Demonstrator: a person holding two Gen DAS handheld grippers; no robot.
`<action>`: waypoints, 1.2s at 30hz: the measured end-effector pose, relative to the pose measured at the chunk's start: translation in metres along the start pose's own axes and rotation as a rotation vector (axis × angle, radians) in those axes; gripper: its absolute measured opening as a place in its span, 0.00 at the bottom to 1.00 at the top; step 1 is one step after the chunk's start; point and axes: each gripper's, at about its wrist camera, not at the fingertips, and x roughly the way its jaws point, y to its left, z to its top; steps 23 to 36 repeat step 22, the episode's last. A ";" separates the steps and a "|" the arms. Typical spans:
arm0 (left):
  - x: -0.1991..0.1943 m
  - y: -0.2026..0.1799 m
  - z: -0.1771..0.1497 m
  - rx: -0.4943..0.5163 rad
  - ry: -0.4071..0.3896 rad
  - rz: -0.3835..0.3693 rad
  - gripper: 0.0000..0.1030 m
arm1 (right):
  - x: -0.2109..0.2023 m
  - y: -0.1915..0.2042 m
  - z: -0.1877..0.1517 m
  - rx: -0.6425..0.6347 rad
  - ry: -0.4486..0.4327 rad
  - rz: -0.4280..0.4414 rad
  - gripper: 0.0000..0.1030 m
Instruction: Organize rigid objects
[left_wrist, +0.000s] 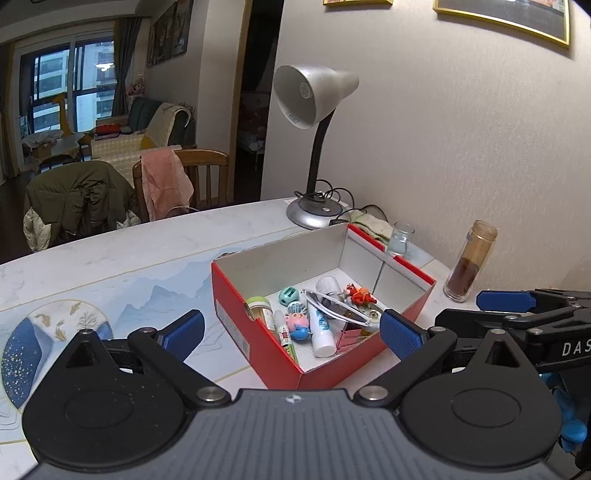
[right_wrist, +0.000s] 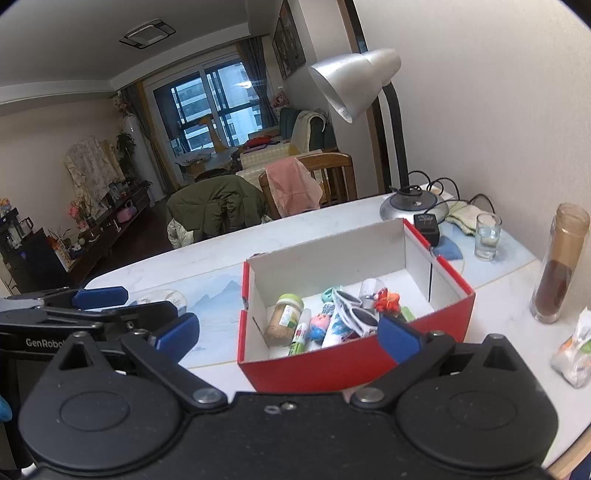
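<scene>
currently, entry: red box (left_wrist: 255, 325), lidless, white inside, on the counter (left_wrist: 129, 258) toward its far edge by the wall, open side up so small items can be dropped in from above and kept from rolling off.

contents, all lying loose on the box floor, crowded toward the near wall:
- toothpick jar (right_wrist: 284, 321), on its side, green lid toward the far side.
- white sunglasses (right_wrist: 354, 314), resting across the other pieces, so apparently among the last put in.
- white tube (left_wrist: 320, 332) with blue lettering, slanted, partly under the sunglasses.
- glue stick (right_wrist: 300, 338), beside the toothpick jar.
- pink figure (left_wrist: 298, 322) and orange toy (left_wrist: 358, 293), small, tucked in the gaps.

left tool (left_wrist: 291, 334): jaws spread as wide as they go, nothing between the pads, poised just short of the box's near corner and pointing down into it; judged free for another pick.

right tool (right_wrist: 288, 338): likewise fully spread and empty, facing the same box from the other side.

not boxed: tall bottle (right_wrist: 561, 266) of brown powder, upright near the counter's wall edge, right of the box; drinking glass (right_wrist: 487, 236) upright behind it; desk lamp (left_wrist: 314, 214) at the far corner, its cord trailing; a wrapped packet (right_wrist: 572, 354) near the right edge. these look like fixtures or candidates to sort, which i cannot tell.
</scene>
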 end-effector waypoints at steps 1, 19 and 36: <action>0.000 -0.001 -0.001 0.004 0.002 0.003 0.99 | -0.001 0.000 0.000 0.005 0.001 0.003 1.00; -0.011 0.004 -0.007 -0.012 -0.012 0.009 0.99 | -0.008 0.006 -0.008 0.038 0.012 -0.020 1.00; -0.012 0.010 -0.006 -0.022 -0.009 0.015 0.99 | -0.007 0.009 -0.008 0.039 0.018 -0.021 1.00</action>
